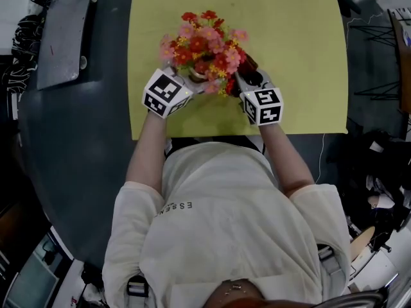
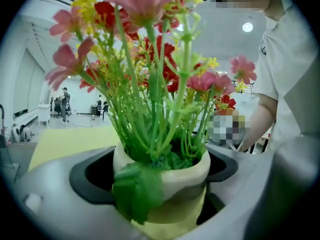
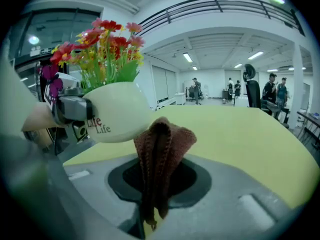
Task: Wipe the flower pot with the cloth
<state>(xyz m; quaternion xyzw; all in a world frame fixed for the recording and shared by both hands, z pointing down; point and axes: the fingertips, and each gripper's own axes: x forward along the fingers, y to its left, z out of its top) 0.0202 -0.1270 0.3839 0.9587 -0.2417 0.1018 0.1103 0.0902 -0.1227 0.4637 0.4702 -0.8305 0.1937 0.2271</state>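
A cream flower pot (image 2: 167, 171) full of red, pink and yellow artificial flowers (image 1: 205, 40) is held over the yellow mat (image 1: 295, 56). My left gripper (image 2: 162, 184) is shut on the pot, with one jaw on each side of its body. In the right gripper view the pot (image 3: 117, 111) hangs at the left, lettering on its side. My right gripper (image 3: 157, 184) is shut on a brown knitted cloth (image 3: 161, 154), whose bunched top stands just right of the pot's lower side, touching or almost touching it. In the head view both grippers, left (image 1: 192, 83) and right (image 1: 243, 82), meet under the blooms.
The mat lies on a dark round table (image 1: 77, 159). A grey metal panel (image 1: 64, 31) rests at the table's far left, with cables beyond it. Chairs and equipment stand to the right of the table. People stand far off in the hall.
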